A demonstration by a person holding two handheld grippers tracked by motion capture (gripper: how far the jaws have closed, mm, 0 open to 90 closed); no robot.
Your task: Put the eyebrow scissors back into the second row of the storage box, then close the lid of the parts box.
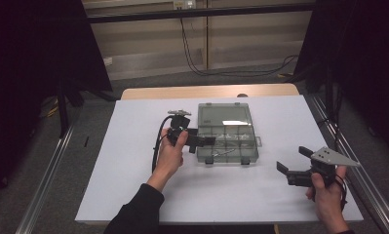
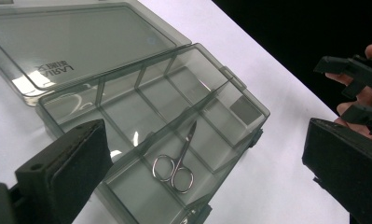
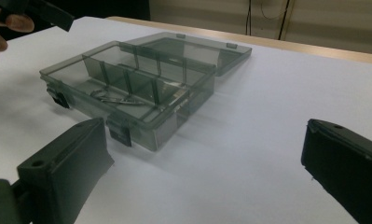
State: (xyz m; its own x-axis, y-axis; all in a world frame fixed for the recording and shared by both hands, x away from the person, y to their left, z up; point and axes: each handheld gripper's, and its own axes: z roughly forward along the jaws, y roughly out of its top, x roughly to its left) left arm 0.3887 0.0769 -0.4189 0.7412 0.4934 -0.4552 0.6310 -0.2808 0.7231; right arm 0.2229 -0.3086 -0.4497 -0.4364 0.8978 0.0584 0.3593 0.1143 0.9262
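Inside the open box's [image 2: 230,100] front compartment, scissors [image 2: 176,161] lengthwise, tips toward the right gripper [image 1: 293,165]; both grippers' fingers apart, empty.

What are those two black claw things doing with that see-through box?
A person holds a claw-like gripper in each hand at a white table. The clear compartment box lies open, its lid folded back flat. A small pair of scissors lies in one of its front compartments. The left gripper hovers at the box's edge with its jaws wide open and nothing between them. The right gripper waits off to the side, also open and empty.
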